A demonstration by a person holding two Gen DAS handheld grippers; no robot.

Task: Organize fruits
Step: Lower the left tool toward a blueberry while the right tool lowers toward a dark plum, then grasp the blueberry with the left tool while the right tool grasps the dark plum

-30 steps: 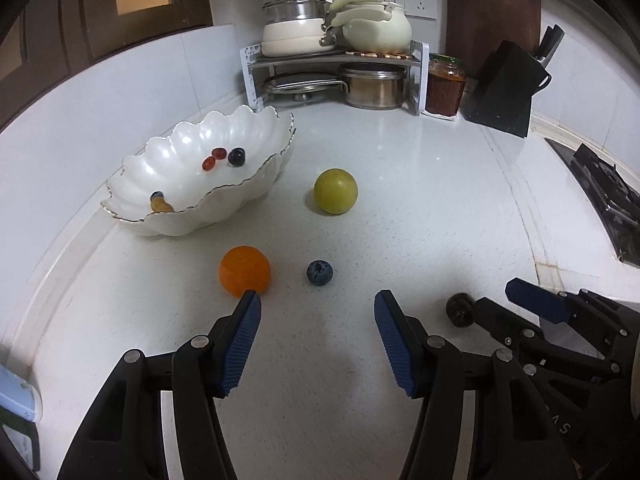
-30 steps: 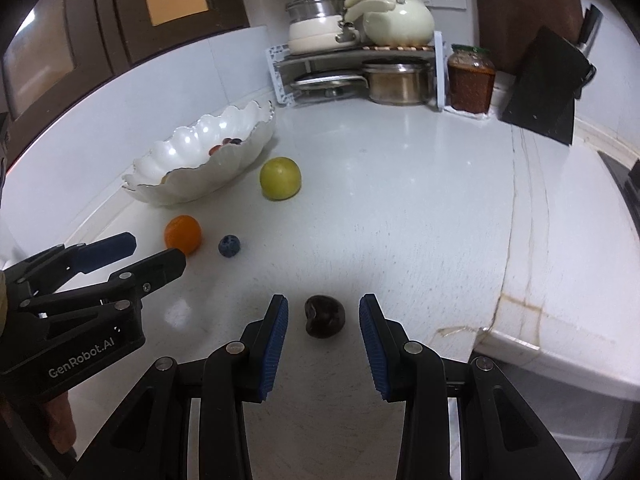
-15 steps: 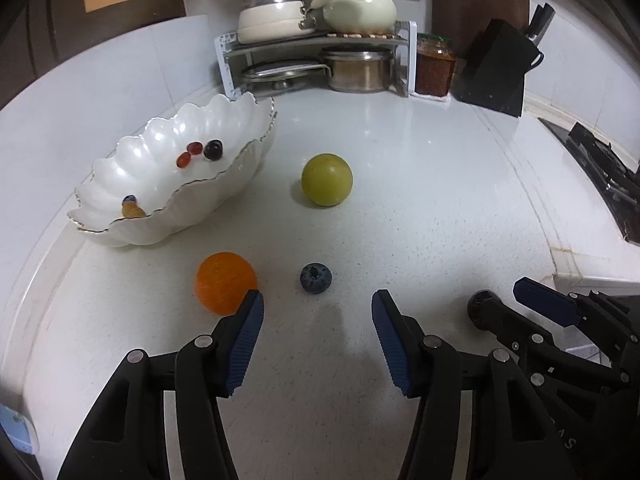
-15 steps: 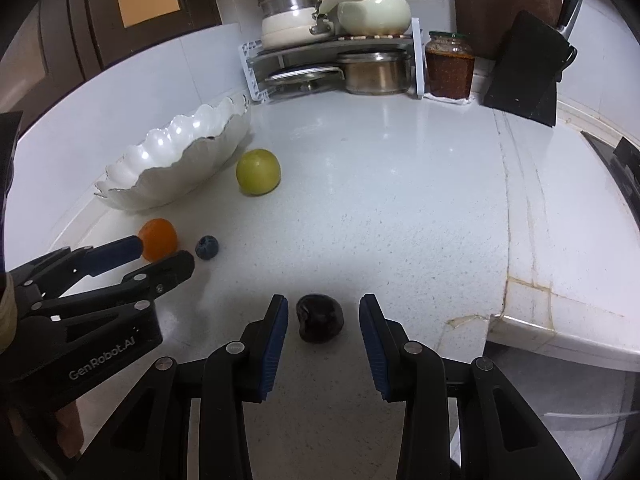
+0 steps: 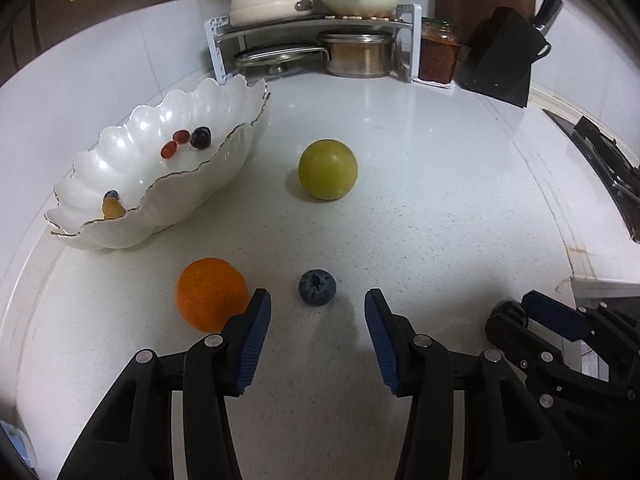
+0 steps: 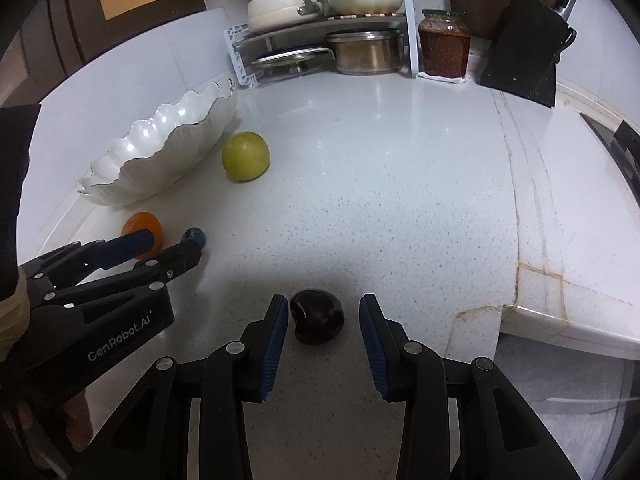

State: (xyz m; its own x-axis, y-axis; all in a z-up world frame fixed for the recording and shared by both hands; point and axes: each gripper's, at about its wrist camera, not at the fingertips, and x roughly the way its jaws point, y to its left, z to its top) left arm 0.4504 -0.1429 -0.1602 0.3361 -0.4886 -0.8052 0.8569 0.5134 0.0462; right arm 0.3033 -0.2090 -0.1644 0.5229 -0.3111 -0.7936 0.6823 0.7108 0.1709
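A blueberry [image 5: 317,287] lies on the white counter, level with the tips of my left gripper [image 5: 316,298]. Its jaws are closing and the pads do not touch the berry. An orange [image 5: 212,299] sits against the outside of the left finger. A green round fruit [image 5: 328,175] rests further back, beside the white scalloped bowl [image 5: 180,204], which holds several small fruits. In the right wrist view a dark glossy fruit [image 6: 316,316] sits between the tips of my right gripper [image 6: 324,304]. The left pad is close to it and a gap shows on the right.
A rack [image 5: 320,24] of pots stands in the back corner, with a jar of red sauce [image 5: 438,54] and a black knife block [image 5: 502,56] to its right. The stove [image 5: 612,168] borders the counter at the right. The counter's edge drops off at the front right [image 6: 560,320].
My left gripper has come forward and down onto the blueberry while its jaws narrowed. My right gripper has sunk a little, so the dark fruit now lies between its tips.
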